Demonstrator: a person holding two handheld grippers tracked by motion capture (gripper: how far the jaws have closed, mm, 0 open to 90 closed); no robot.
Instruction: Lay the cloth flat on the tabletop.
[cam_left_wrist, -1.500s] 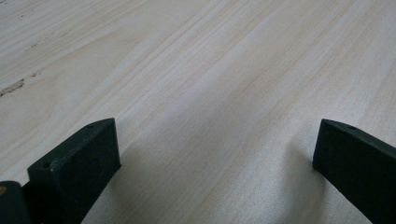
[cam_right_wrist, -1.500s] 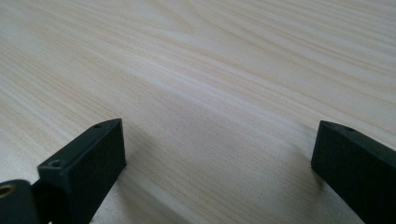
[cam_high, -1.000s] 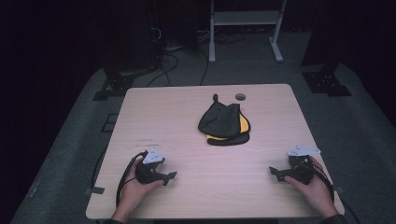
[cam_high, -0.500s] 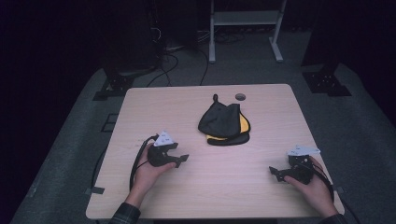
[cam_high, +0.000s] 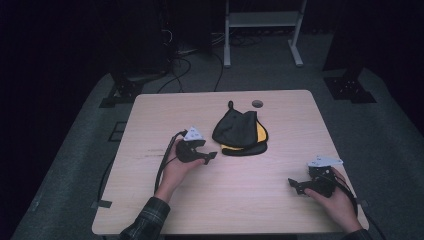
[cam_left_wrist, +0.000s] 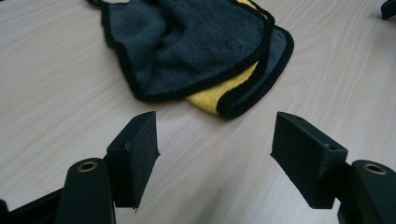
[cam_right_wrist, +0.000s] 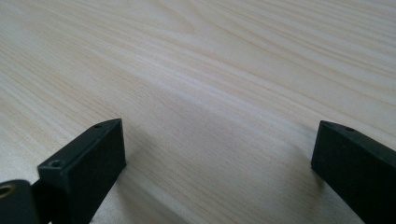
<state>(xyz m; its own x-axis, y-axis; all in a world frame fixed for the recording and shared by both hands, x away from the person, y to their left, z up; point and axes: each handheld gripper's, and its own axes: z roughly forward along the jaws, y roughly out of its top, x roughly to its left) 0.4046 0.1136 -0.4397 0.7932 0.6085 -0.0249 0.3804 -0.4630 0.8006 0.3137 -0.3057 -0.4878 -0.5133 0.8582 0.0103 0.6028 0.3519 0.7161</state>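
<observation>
Cloth (cam_high: 239, 131) is the thing to read here: a dark grey piece edged in black, folded over a yellow one, bunched on the table (cam_high: 150, 115) just ahead of your left gripper (cam_high: 207, 156) and a little to the side its jaws point toward.

Starting at the left, that gripper sits close to the cloth's near edge but apart from it; bare wood shows between the jaw tips and the fabric. In the left gripper view the cloth (cam_left_wrist: 196, 51) lies straight ahead and slightly up the frame, its yellow corner and black hem being the closest part, almost centred between the two pads (cam_left_wrist: 140, 154). The jaws have just been closing a little, yet they stand well apart with nothing between them.

The heap's long axis runs away from you, from that near hem to the small loop at the far end.

Further right, your right gripper (cam_high: 295, 185) rests near the table's front corner, well apart from the cloth, jaws spread and holding nothing; ahead of it lies plain wood (cam_right_wrist: 196, 70).

So the left hand (cam_high: 175, 167) is clearly the nearer one, and I judge the yellow corner its natural first bite.
</observation>
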